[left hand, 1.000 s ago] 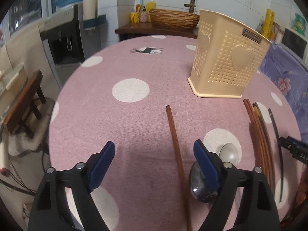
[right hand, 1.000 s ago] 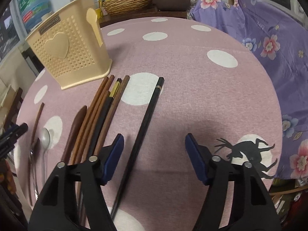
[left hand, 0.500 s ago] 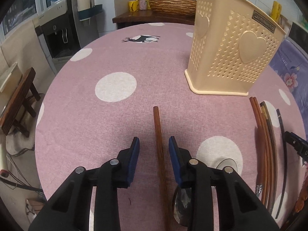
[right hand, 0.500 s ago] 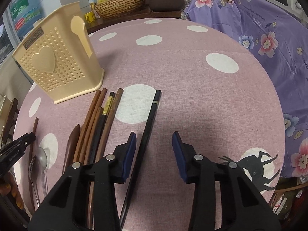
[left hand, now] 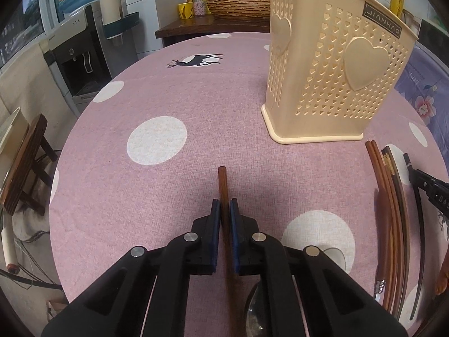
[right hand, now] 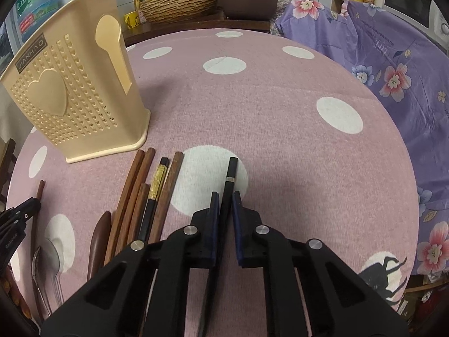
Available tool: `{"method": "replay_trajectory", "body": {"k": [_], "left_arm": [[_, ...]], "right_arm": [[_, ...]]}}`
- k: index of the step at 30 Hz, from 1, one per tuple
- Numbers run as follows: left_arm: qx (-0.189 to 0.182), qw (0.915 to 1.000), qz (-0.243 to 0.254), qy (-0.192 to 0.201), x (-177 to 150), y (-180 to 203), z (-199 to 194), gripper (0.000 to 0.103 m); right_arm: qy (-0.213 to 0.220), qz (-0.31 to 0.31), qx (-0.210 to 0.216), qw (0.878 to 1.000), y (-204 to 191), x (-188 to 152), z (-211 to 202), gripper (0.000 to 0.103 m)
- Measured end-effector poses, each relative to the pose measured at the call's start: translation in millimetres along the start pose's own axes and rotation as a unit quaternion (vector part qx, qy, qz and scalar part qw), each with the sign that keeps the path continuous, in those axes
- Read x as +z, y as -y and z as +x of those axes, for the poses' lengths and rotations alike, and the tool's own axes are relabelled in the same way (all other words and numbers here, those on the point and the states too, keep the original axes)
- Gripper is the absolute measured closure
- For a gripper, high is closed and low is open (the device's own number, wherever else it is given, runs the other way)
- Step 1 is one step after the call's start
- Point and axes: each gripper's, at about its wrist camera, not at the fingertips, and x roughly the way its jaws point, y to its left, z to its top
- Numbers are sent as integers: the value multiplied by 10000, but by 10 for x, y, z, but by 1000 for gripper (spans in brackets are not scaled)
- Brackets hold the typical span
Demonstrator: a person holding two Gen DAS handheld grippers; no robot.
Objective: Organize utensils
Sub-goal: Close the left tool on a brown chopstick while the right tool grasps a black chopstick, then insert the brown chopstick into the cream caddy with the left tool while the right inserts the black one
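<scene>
My left gripper [left hand: 223, 206] is shut on a brown wooden chopstick [left hand: 223, 185] that lies on the pink dotted tablecloth. Its tip sticks out past the blue pads. A metal spoon [left hand: 256, 311] lies just right of that chopstick, mostly under my fingers. My right gripper [right hand: 223, 199] is shut on a black chopstick [right hand: 231, 170] with a silver band. Left of it lie several brown and black chopsticks [right hand: 140, 196]. The cream perforated utensil holder [left hand: 331, 73] [right hand: 70, 92] stands upright on the table beyond both grippers.
A dark wooden spoon [right hand: 96, 241] and metal spoons [right hand: 52, 255] lie at the left in the right wrist view. A wicker basket [right hand: 179, 7] sits on a wooden counter behind the table. Purple floral cloth [right hand: 393, 70] covers something at the right. A water dispenser [left hand: 81, 53] stands at the left.
Both grippers went from wide open to shut. The left closed on the brown chopstick, the right on the black one. Both moved forward along the table toward the holder.
</scene>
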Motion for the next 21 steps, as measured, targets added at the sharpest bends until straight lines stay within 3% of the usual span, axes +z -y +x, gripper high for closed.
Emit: {"method": "replay_trajectory", "body": {"k": [5, 12, 21], "left_arm": [[-16, 10000, 20, 47, 13, 18, 13, 95], [-247, 9996, -33, 108, 83, 3, 22, 95], [-546, 9920, -196, 1122, 469, -147, -644, 95]], "right_arm": [[-8, -29, 52, 10000, 8, 38, 26, 95], [16, 187, 468, 9987, 107, 80, 33, 95], [869, 264, 1119, 9896, 265, 370, -542, 95]]}}
